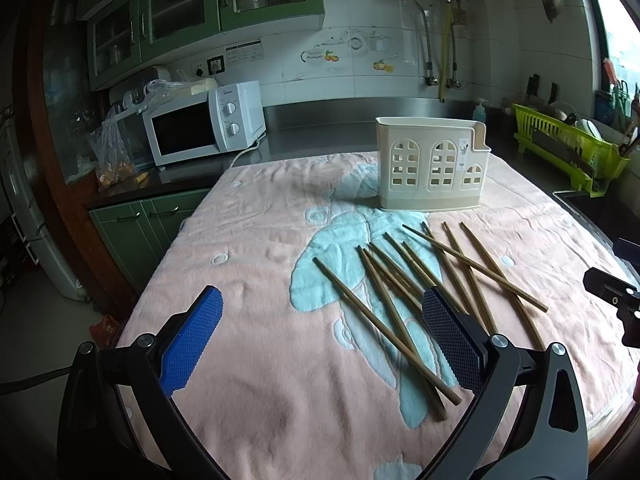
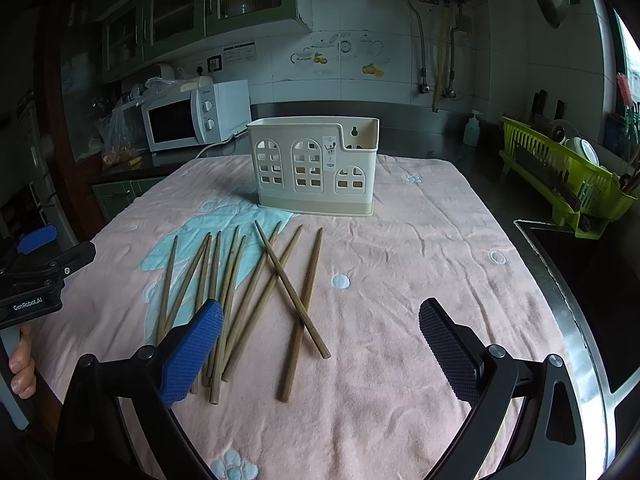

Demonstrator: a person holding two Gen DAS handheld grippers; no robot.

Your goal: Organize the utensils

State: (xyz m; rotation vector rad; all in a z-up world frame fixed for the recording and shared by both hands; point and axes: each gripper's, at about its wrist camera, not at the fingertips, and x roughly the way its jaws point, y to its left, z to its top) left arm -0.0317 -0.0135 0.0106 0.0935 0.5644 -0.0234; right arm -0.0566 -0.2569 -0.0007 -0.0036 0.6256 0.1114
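Observation:
Several brown wooden chopsticks (image 1: 416, 288) lie loose and crossed on a pink towel (image 1: 260, 264); they also show in the right wrist view (image 2: 248, 292). A cream plastic utensil holder (image 1: 430, 164) with arched cut-outs stands upright behind them, also in the right wrist view (image 2: 314, 166), and looks empty. My left gripper (image 1: 320, 300) is open and empty above the towel, left of the chopsticks. My right gripper (image 2: 320, 312) is open and empty, hovering over the near ends of the chopsticks.
A white microwave (image 1: 204, 122) stands at the back left on the dark counter. A green dish rack (image 2: 568, 178) and a sink (image 2: 580, 256) are at the right. The left gripper's body (image 2: 36, 276) shows at the left edge of the right wrist view.

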